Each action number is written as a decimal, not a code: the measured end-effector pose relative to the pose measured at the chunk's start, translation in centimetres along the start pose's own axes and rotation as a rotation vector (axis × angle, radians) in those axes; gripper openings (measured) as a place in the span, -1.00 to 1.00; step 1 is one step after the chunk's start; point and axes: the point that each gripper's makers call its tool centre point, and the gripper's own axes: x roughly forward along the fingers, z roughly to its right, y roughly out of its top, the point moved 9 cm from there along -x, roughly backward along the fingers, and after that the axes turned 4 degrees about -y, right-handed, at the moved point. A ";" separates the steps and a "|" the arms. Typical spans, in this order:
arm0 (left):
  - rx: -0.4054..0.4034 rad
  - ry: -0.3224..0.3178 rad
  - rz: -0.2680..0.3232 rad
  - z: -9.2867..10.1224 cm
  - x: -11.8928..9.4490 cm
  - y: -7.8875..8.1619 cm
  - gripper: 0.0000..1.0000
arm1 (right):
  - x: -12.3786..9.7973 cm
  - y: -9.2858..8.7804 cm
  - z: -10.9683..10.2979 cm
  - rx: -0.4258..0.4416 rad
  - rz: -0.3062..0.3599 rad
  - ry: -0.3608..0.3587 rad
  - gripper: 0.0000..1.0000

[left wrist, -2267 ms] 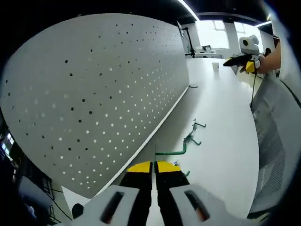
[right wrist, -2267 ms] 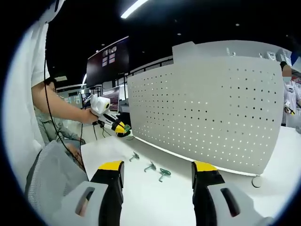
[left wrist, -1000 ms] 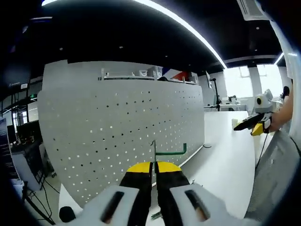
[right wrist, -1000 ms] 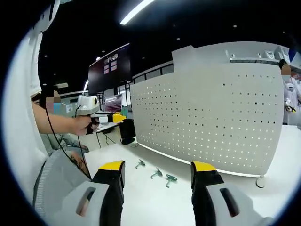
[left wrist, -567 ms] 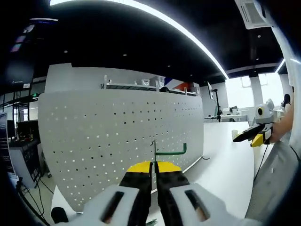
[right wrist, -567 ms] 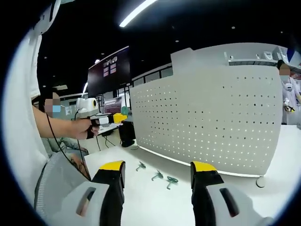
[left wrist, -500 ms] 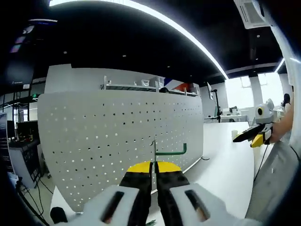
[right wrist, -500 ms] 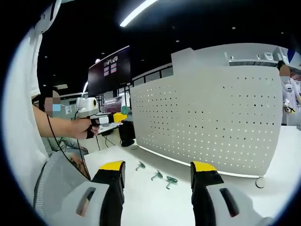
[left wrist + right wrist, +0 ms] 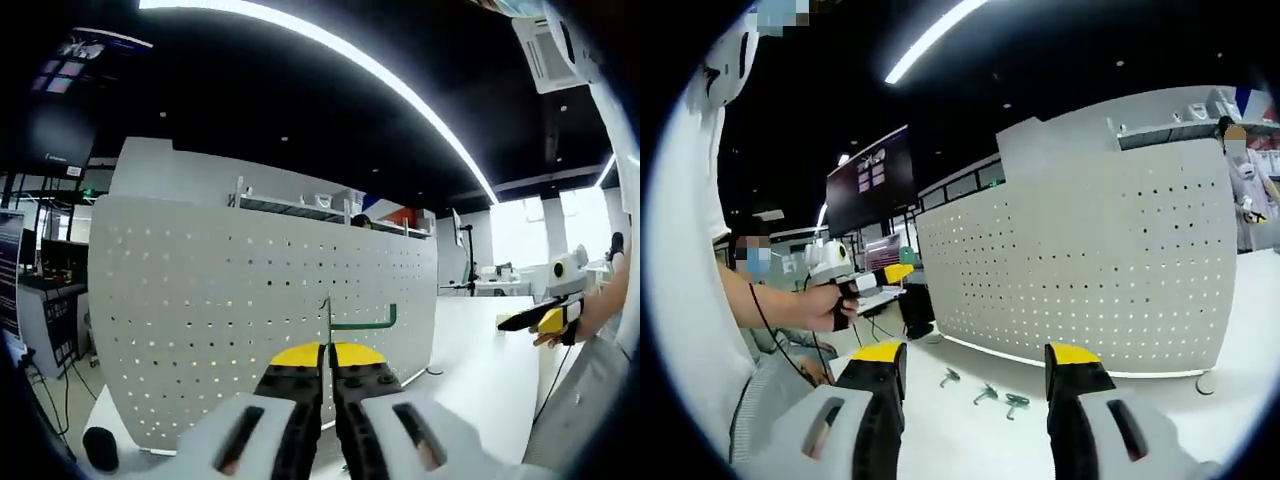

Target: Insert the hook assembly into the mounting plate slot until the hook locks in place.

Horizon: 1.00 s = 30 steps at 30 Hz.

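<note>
Here the left claw (image 9: 327,352), clamped on a green hook (image 9: 352,322), faces the pegboard (image 9: 250,300) standing along the worktop's (image 9: 1240,370) far edge, the right claw (image 9: 975,362) gapes empty; poor aim could miss the holes.

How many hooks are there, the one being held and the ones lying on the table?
Held hook in the left gripper: 1
Loose hooks on the table, first, second, third: 3
Total: 4
</note>
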 end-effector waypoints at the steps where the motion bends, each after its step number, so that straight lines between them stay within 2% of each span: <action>1: 0.001 0.000 0.001 0.0 0.0 0.0 -0.97 | -0.1 0.0 0.1 0.012 0.005 0.002 0.08; 9: -0.003 -0.004 -0.003 0.8 0.3 0.0 -0.97 | 0.2 0.3 0.0 0.020 0.014 0.000 0.02; 18: 0.004 -0.011 -0.014 2.3 1.1 -0.1 -0.96 | 1.9 1.3 -0.6 0.037 0.045 0.039 -0.03; 23: -0.034 -0.024 -0.001 3.1 1.4 -0.2 -0.96 | 2.9 1.7 -0.7 0.023 0.054 0.054 -0.05; 27: -0.033 -0.031 -0.014 3.9 1.5 -0.5 -0.96 | 3.6 2.1 -0.9 0.019 0.061 0.067 -0.10; 30: -0.052 -0.043 -0.004 4.7 1.8 -0.4 -0.96 | 4.0 2.1 -1.0 0.026 0.047 0.075 -0.13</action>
